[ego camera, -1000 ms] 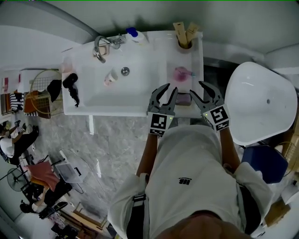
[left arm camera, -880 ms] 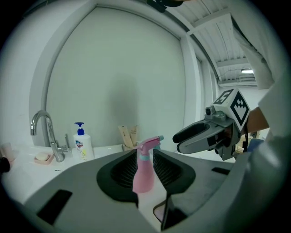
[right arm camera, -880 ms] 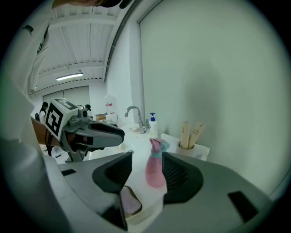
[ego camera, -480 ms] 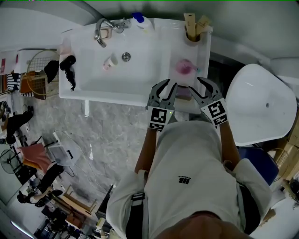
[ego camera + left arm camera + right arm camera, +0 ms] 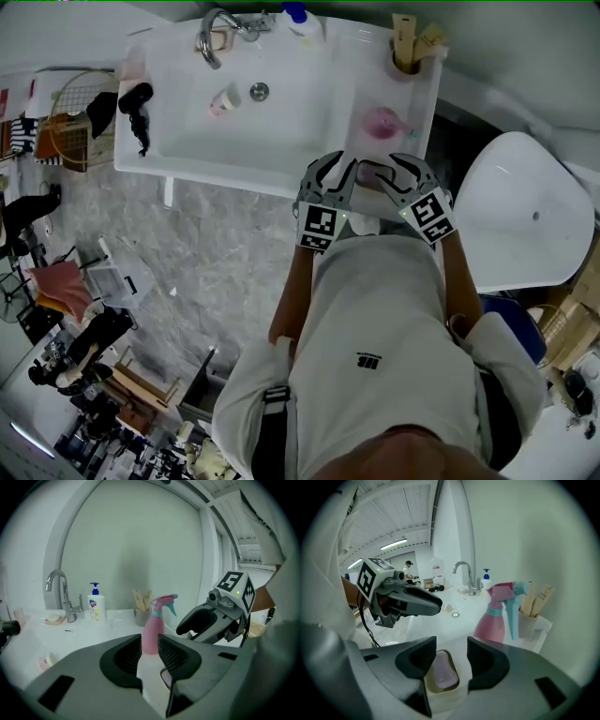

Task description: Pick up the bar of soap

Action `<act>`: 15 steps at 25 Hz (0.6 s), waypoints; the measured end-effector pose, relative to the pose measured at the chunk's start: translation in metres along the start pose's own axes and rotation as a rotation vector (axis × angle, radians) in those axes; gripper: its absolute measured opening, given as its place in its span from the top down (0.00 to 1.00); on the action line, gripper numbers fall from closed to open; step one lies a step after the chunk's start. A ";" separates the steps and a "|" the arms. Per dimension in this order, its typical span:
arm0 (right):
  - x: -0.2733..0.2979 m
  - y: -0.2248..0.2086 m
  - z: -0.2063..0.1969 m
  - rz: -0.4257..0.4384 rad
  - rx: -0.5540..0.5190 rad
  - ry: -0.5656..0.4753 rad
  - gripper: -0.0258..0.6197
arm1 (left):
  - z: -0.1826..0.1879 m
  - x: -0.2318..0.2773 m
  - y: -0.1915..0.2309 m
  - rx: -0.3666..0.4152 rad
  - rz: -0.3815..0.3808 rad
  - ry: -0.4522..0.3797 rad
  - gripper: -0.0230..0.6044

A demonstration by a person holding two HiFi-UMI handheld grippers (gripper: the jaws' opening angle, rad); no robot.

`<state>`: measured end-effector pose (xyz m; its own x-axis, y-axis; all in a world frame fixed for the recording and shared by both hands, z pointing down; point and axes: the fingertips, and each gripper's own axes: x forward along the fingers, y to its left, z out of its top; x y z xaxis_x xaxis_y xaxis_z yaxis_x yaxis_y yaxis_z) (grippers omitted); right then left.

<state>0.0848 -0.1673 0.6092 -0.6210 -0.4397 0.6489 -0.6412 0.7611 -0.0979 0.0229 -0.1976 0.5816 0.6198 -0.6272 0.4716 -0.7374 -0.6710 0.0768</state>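
The right gripper (image 5: pixel 451 654) has its jaws apart and nothing clamped. It stands over the bar of soap (image 5: pixel 442 670), which lies flat in a cream soap dish (image 5: pixel 440 689). The bar shows in the gap between the two pads and below them, and no contact is visible. The left gripper (image 5: pixel 149 651) is also released and empty, with a narrower gap. Only the pink spray bottle (image 5: pixel 152 629), farther back, shows through that gap, and a sliver of the dish shows beneath one jaw.

Change over the last second: both grippers have closed in on the dish from either side, and the space between them is narrower than it was. The dish sits flanked by their tips at the front right corner of the washbasin counter (image 5: pixel 370 70), to the right of the basin.

Meaning for the task: the approach appears complete and the grasp is not yet begun. The right gripper looks the better aligned. It likely needs only a short descent, then closure across the bar's narrow width. The bar is probably slick and the dish walls lie close to its sides, so a pad may catch the rim or the bar may squirt out.

Farther out, the spray bottle stands behind the dish. A cup of wooden implements (image 5: pixel 405 52) occupies the back right corner. The faucet (image 5: pixel 211 33) and a pump dispenser (image 5: pixel 298 13) line the back edge.
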 end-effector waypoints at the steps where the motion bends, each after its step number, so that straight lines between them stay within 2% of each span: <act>1: 0.003 0.002 -0.002 0.012 -0.005 0.007 0.62 | -0.003 0.000 0.000 -0.003 0.001 0.005 0.77; 10: 0.020 0.015 -0.021 0.107 -0.081 0.086 0.62 | -0.028 0.004 -0.005 -0.036 -0.005 0.058 0.77; 15: 0.027 0.021 -0.029 0.146 -0.180 0.142 0.64 | -0.040 0.006 -0.008 -0.053 -0.008 0.083 0.77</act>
<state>0.0678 -0.1496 0.6469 -0.6231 -0.2574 0.7386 -0.4515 0.8894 -0.0709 0.0216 -0.1801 0.6185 0.6032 -0.5851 0.5421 -0.7470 -0.6527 0.1267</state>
